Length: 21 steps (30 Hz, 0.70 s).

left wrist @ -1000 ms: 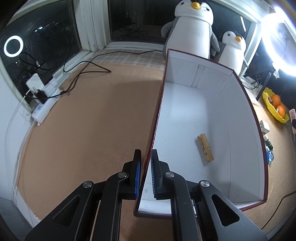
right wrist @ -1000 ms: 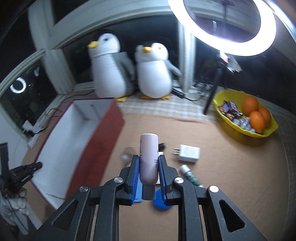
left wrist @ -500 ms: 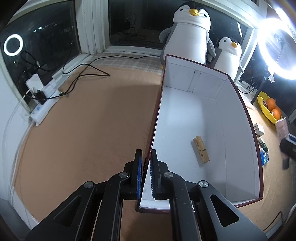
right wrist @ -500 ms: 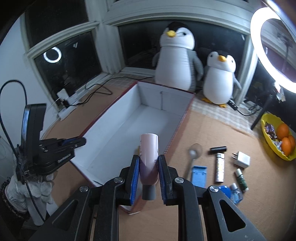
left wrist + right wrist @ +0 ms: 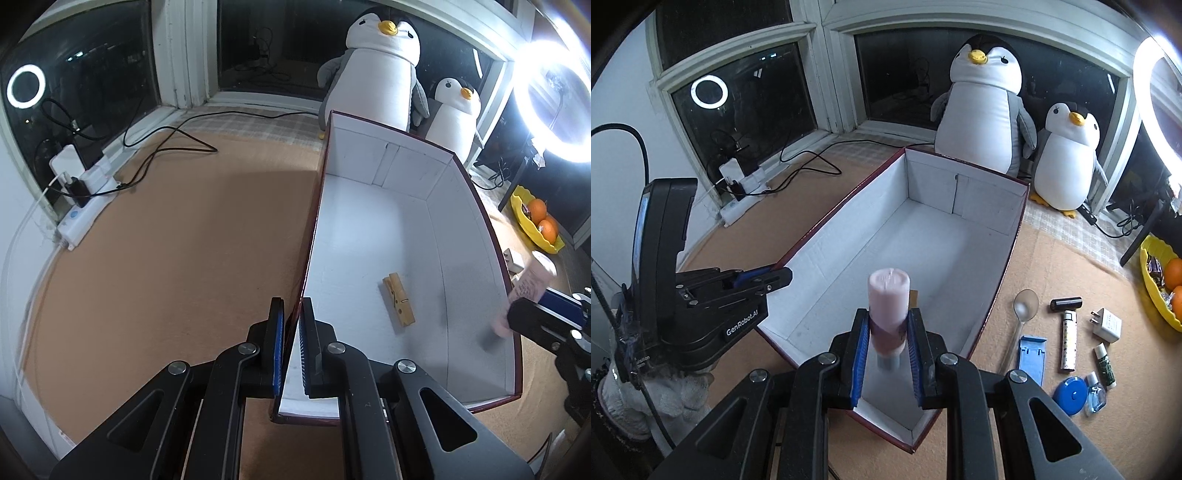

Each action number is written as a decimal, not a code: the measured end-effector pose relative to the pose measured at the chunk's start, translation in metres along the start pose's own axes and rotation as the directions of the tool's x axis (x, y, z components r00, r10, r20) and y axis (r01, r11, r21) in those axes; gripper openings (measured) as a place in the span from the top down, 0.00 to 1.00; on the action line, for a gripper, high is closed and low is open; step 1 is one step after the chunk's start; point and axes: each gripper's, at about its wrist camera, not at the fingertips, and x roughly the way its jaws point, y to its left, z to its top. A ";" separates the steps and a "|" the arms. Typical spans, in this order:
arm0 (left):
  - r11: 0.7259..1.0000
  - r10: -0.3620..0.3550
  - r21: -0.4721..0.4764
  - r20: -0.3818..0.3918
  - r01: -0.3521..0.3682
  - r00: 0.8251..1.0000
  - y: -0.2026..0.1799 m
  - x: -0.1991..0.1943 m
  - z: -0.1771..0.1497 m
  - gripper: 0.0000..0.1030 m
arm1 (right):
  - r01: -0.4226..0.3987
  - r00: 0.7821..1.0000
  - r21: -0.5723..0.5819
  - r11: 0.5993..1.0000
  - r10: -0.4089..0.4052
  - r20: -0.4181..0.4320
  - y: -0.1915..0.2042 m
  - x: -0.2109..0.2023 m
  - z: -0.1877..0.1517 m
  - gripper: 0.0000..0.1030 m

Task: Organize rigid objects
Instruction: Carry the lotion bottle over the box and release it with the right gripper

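A long box (image 5: 388,236) (image 5: 923,236), dark red outside and white inside, lies on the tan mat. My left gripper (image 5: 291,314) (image 5: 779,275) is shut on the box's left wall near its front corner. A wooden clothespin (image 5: 398,303) lies on the box floor. My right gripper (image 5: 886,332) is shut on a pink tube (image 5: 888,306) (image 5: 532,280), holding it over the near end of the box. In the left wrist view the tube and the gripper come in over the right wall.
On the mat right of the box lie a spoon (image 5: 1021,321), a blue holder (image 5: 1031,358), a white charger (image 5: 1108,325), a patterned tube (image 5: 1068,339), a blue disc (image 5: 1070,395) and small bottles. A yellow fruit bowl (image 5: 1156,295), two plush penguins (image 5: 986,110), a power strip (image 5: 85,206) and cables line the edges.
My right gripper has carried the pink tube leftward from over the loose items to above the box's near end. The left gripper has kept its hold on the box wall.
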 end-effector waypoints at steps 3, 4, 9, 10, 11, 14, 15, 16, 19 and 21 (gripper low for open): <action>1.000 0.002 0.001 0.000 -0.002 1.000 -0.001 0.000 0.000 0.94 | 0.000 1.000 0.004 1.000 0.000 0.001 0.000 0.002 0.001 0.76; 1.000 0.002 0.001 -0.001 -0.002 1.000 -0.001 0.000 0.000 0.94 | 0.001 1.000 0.006 1.000 -0.001 0.005 0.000 0.001 0.001 0.73; 1.000 0.006 0.005 -0.006 -0.006 1.000 -0.002 0.001 0.002 0.94 | -0.012 1.000 0.023 1.000 0.012 0.029 -0.007 -0.006 0.002 0.65; 1.000 0.008 0.006 -0.007 -0.008 1.000 -0.002 0.001 0.002 0.94 | -0.013 0.999 0.031 0.999 0.012 0.033 -0.010 -0.008 0.002 0.65; 1.000 0.011 0.007 -0.008 -0.011 1.000 -0.002 0.001 0.002 0.94 | -0.014 0.999 0.040 0.999 0.013 0.037 -0.013 -0.010 0.001 0.65; 1.000 0.015 0.010 -0.011 -0.015 1.000 -0.003 0.001 0.002 0.94 | -0.013 0.999 0.065 0.998 0.009 0.048 -0.024 -0.016 -0.001 0.65; 1.000 0.016 0.010 -0.012 -0.016 1.000 -0.003 0.001 0.002 0.94 | -0.012 0.999 0.076 0.997 0.008 0.054 -0.029 -0.019 -0.002 0.65; 1.000 0.017 0.011 -0.014 -0.017 1.000 -0.003 0.002 0.003 0.94 | -0.012 0.998 0.089 0.996 0.007 0.058 -0.035 -0.022 -0.003 0.65; 1.000 0.021 0.018 -0.022 -0.021 1.000 -0.003 0.003 0.003 0.94 | 0.001 0.998 0.139 0.990 -0.011 0.069 -0.059 -0.033 -0.011 0.65; 1.000 0.021 0.018 -0.027 -0.020 0.999 -0.003 0.003 0.004 0.94 | 0.011 0.997 0.174 0.985 -0.024 0.073 -0.075 -0.038 -0.016 0.65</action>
